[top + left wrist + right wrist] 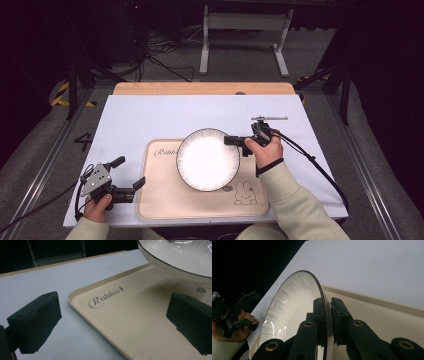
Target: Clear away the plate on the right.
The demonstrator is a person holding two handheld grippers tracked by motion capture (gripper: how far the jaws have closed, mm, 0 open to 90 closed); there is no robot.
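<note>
Right gripper view shows the right gripper (329,315) with its two black jaws pinched hard onto the thin dark-lined rim of a round white ceramic plate with a fine ribbed border (289,312), one jaw on the eating face and one on the underside, at the centre bottom of the frame. In the high view that same plate (207,160) sits at the middle of the frame, held by its right edge above a cream rectangular plastic tray printed with a rabbit and the word "Rabbit" (165,200); from the left gripper view, where the plate (180,257) fills the upper right corner and casts a shadow on the tray (140,322) below, it looks lifted clear of the tray, though I cannot tell whether its far edge touches. The left gripper (127,175) waits at the lower left of the high view with its jaws spread wide and nothing between them, beside the tray's left edge over the white table cover (150,115). The risk I see is the single-edge grip: the plate's weight hangs out from a narrow pinch on glazed ceramic, so a quick wrist turn or jerk could let it pivot or slide free, dropping onto the tray and chipping.
</note>
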